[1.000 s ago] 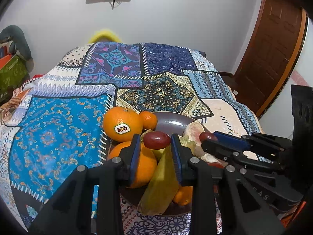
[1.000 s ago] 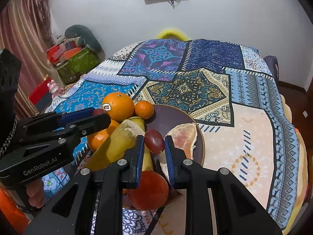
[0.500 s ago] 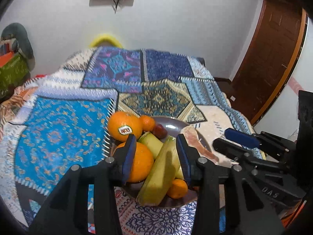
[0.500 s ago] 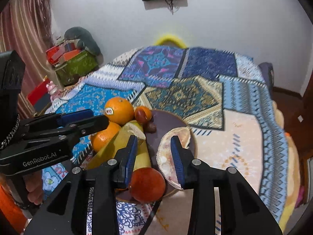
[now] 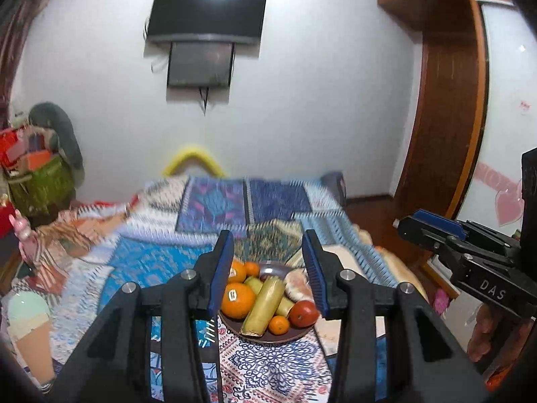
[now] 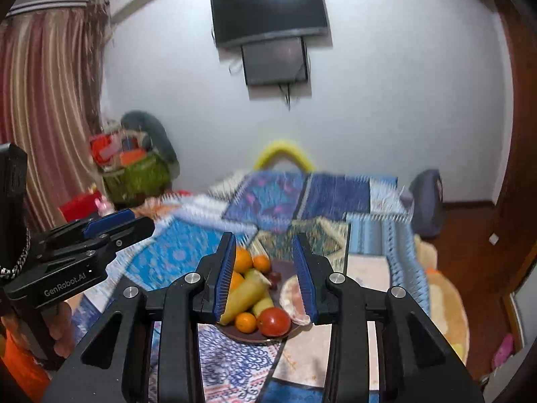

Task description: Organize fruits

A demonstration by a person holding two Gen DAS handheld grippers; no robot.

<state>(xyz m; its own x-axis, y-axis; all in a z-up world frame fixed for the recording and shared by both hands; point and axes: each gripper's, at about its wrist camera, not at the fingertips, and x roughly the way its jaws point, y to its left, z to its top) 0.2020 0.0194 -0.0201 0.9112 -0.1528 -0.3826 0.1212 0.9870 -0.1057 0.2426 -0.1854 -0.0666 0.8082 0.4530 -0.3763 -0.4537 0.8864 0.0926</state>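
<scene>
A brown plate (image 5: 268,339) on the patterned bedspread holds the fruit: a stickered orange (image 5: 236,299), a long yellow-green fruit (image 5: 263,305), a red round fruit (image 5: 303,314), a small mandarin (image 5: 279,324) and a pale pomelo segment (image 5: 297,283). My left gripper (image 5: 267,235) hovers above and back from the plate, open and empty. My right gripper (image 6: 264,237) hangs the same way over the plate (image 6: 248,337), open with nothing between its fingers. From this side the red fruit (image 6: 273,322) is nearest, and small dark red fruits (image 6: 275,277) lie at the plate's middle.
The bedspread (image 5: 161,262) covers a bed reaching to the white wall under a TV (image 5: 204,16). A green basket of clutter (image 6: 134,178) stands left, a wooden door (image 5: 446,117) right. The other gripper shows at each view's edge: right (image 5: 412,226), left (image 6: 134,223).
Both grippers were shut on small dark red fruits over the plate; they opened, left the fruits on the plate, and pulled up and back, so the plate looks smaller.
</scene>
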